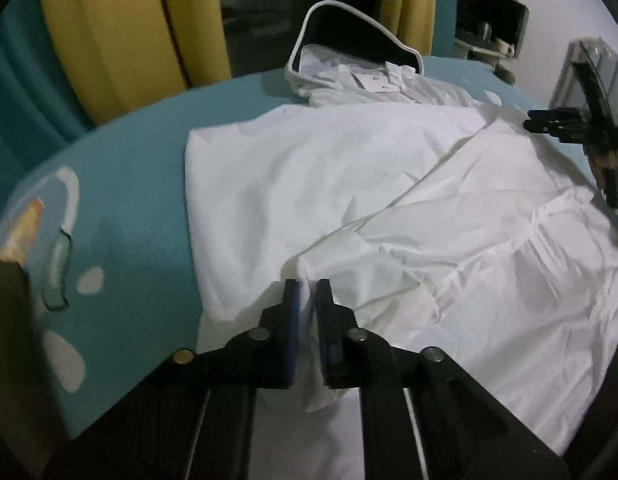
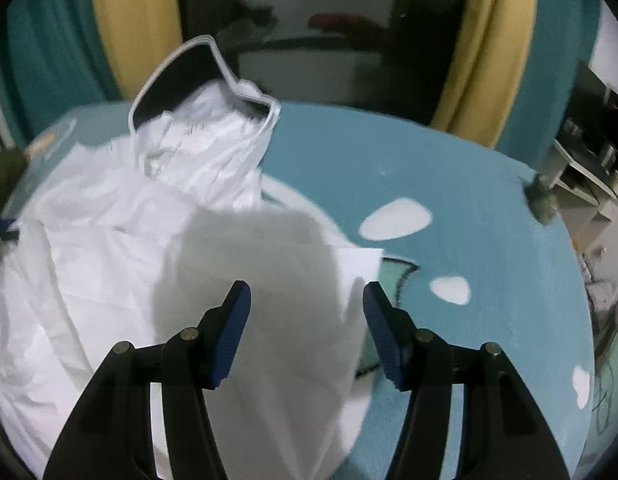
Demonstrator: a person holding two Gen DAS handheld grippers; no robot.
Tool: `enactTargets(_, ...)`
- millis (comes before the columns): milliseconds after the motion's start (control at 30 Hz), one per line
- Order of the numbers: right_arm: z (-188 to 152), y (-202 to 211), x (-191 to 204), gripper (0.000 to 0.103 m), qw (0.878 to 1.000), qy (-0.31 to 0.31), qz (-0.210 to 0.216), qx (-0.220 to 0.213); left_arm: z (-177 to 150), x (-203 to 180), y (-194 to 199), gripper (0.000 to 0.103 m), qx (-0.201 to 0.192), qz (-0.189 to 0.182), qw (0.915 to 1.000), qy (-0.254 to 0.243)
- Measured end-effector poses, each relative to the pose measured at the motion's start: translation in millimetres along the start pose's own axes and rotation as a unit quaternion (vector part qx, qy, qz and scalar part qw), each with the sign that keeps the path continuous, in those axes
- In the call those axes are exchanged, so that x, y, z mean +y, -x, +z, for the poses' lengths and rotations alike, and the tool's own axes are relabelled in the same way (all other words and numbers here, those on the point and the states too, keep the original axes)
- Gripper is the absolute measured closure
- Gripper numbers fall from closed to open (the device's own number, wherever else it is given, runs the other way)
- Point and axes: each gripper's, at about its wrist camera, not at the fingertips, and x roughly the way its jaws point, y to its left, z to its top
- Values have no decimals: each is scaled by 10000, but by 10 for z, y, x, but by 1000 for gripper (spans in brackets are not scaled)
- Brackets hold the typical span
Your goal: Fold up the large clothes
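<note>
The left tongs (image 1: pixel 308 286) are clenched on a pinched fold of the white garment (image 1: pixel 349 184), which lies spread over the teal bed (image 1: pixel 137 208). The right tongs (image 2: pixel 307 292) stand released above the garment's edge, nothing between the pads. At about twelve o'clock, past the cloth, a white-rimmed dark bag (image 1: pixel 349 36) sits, apparently with more white fabric inside. Yellow curtains (image 1: pixel 109 32) hang beyond.
</note>
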Motion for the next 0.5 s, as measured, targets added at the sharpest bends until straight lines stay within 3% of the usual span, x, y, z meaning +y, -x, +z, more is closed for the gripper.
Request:
enactTargets(33, -13, -55, 12, 78, 10000, 47, 19, 72, 20, -24, 43, 96, -72, 59, 9999, -64)
enactTargets(133, 7, -24, -20, 99, 10000, 53, 23, -11, 100, -45, 223, 98, -387, 101, 9991, -111)
enactTargets(400, 18, 155, -353, 99, 9964, -764, -13, -378, 543, 29, 347, 100, -993, 225, 9947, -166)
enactTargets(467, -5, 128, -446, 99, 9939, -1037, -60, -364, 641, 47, 305, 100, -980, 211, 9949, -129)
enactTargets(500, -23, 102, -482, 99, 9926, -1168, -58, -312, 676, 61, 270, 100, -857, 33, 9963, -63)
